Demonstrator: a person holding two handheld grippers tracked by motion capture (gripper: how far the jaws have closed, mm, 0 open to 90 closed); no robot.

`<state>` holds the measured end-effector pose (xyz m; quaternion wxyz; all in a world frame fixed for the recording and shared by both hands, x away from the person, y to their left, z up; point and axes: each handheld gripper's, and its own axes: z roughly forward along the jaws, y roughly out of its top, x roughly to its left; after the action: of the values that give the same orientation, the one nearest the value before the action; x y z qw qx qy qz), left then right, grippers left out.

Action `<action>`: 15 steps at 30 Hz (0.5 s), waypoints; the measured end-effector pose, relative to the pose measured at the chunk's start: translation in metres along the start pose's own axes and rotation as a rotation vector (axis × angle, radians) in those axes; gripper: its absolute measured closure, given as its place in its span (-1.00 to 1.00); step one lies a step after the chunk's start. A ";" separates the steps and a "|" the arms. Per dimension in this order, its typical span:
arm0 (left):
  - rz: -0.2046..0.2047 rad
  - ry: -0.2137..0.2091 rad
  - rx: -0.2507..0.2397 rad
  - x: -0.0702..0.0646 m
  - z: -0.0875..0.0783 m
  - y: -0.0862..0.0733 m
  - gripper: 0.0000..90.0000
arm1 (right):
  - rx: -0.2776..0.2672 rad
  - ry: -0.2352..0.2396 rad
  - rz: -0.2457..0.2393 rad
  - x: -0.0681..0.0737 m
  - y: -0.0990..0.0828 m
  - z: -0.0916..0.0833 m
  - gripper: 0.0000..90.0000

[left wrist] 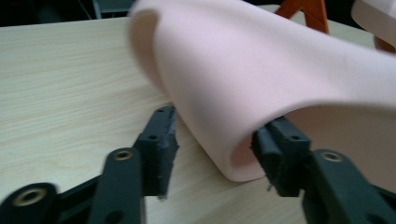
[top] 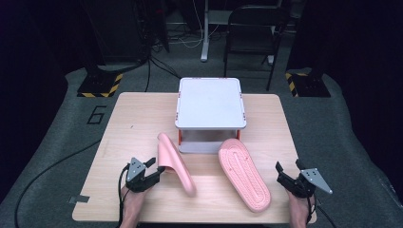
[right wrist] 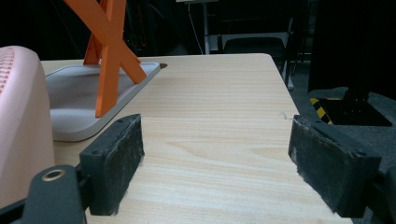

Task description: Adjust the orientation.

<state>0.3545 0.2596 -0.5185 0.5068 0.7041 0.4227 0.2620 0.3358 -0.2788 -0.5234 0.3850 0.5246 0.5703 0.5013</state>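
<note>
A pink slipper point(top: 177, 165) stands on its side on the wooden table point(top: 138, 114), strap toward my left gripper point(top: 159, 169). In the left gripper view the curved pink strap point(left wrist: 261, 70) sits between the jaws of my left gripper point(left wrist: 217, 149): one pad lies against its outer face and the other inside the loop against its inner face. The second pink slipper point(top: 244, 173) lies sole up at the centre right, and its edge point(right wrist: 18, 121) shows at the left of the right gripper view. My right gripper point(top: 289, 167) point(right wrist: 217, 158) rests open to that slipper's right, with bare table between its pads.
A small grey two-tier rack point(top: 210, 102) with orange legs point(right wrist: 109, 46) stands at the back middle of the table, its lower tray point(right wrist: 79, 98) close behind the slippers. Beyond the table are a dark chair point(top: 252, 28) and floor cables.
</note>
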 end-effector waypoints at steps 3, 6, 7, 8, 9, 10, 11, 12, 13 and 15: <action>-0.038 0.020 -0.041 0.006 0.000 0.000 0.42 | -0.007 -0.001 -0.001 0.001 0.001 0.000 -0.60; -0.039 0.021 -0.052 0.008 0.000 0.001 0.56 | -0.006 0.004 -0.015 0.001 0.002 -0.001 -0.60; -0.034 0.032 -0.066 0.010 -0.001 0.002 0.60 | -0.008 0.012 -0.018 0.003 0.002 -0.001 -0.60; -0.034 0.032 -0.066 0.010 -0.001 0.002 0.63 | -0.008 0.012 -0.018 0.003 0.002 -0.001 -0.60; -0.028 0.043 -0.071 0.012 -0.002 0.003 0.63 | -0.007 0.014 -0.019 0.003 0.002 -0.001 -0.60; -0.026 0.045 -0.076 0.013 -0.004 0.004 0.70 | 0.001 0.014 -0.021 0.003 0.002 -0.001 -0.60; -0.028 0.046 -0.081 0.014 -0.006 0.004 0.75 | 0.001 0.013 -0.014 0.003 0.002 0.000 -0.60; -0.026 0.050 -0.088 0.016 -0.008 0.005 0.75 | 0.001 0.013 -0.014 0.003 0.002 0.000 -0.60; -0.017 0.064 -0.093 0.020 -0.012 0.006 0.76 | -0.009 0.005 -0.016 0.002 0.002 -0.001 -0.60; -0.012 0.079 -0.092 0.025 -0.018 0.006 0.77 | -0.006 0.012 -0.008 0.002 0.002 -0.001 -0.60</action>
<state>0.3548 0.2897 -0.5077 0.5231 0.6667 0.4340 0.3057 0.3352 -0.2770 -0.5212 0.3851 0.5182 0.5732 0.5045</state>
